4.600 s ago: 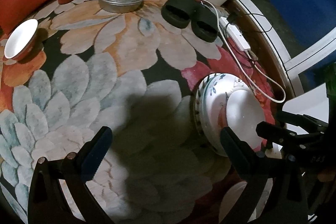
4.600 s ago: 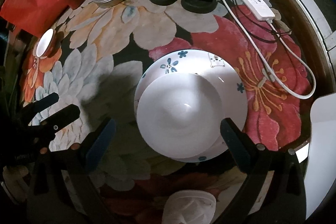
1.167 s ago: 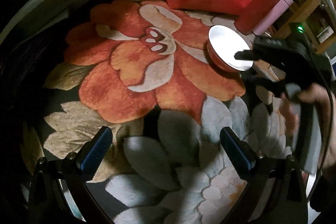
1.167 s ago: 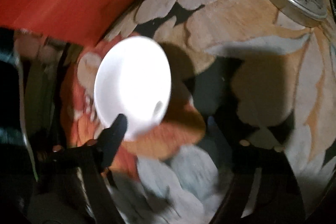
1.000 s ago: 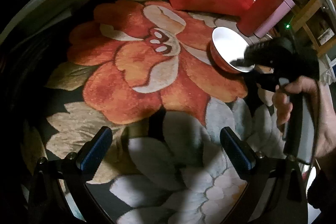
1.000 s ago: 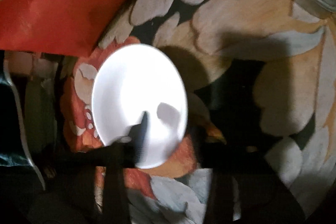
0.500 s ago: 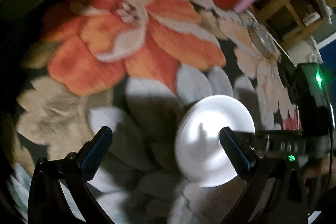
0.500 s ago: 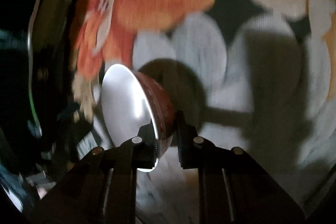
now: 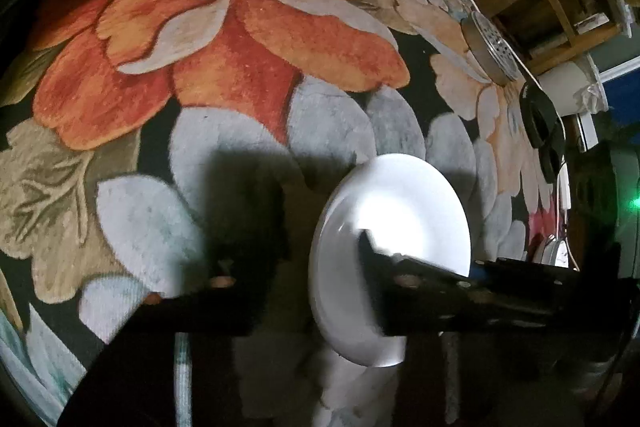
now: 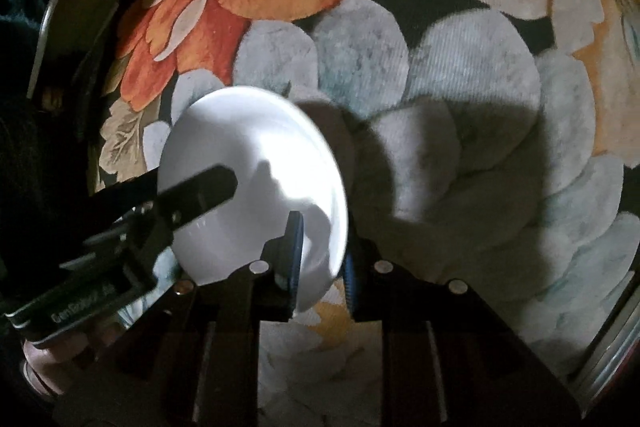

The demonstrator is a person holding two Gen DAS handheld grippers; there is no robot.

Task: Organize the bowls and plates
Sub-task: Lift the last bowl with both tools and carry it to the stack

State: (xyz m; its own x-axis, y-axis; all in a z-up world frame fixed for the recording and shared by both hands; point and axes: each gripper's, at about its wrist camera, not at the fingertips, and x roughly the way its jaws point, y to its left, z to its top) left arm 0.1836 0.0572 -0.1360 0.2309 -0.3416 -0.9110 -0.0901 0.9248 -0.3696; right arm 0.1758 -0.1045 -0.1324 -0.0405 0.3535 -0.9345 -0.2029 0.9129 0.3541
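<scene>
The right gripper is clamped on the rim of a small white bowl, held tilted above the flowered rug. The right wrist view alone shows the left gripper reaching over the bowl's far side; whether its jaws are apart I cannot tell. The left wrist view alone shows stacked plates beyond the bowl, black slippers and a perforated metal lid.

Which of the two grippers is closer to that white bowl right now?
Right. The right gripper is shut on the white bowl's rim; the left gripper reaches over the bowl's opposite side, contact unclear.
</scene>
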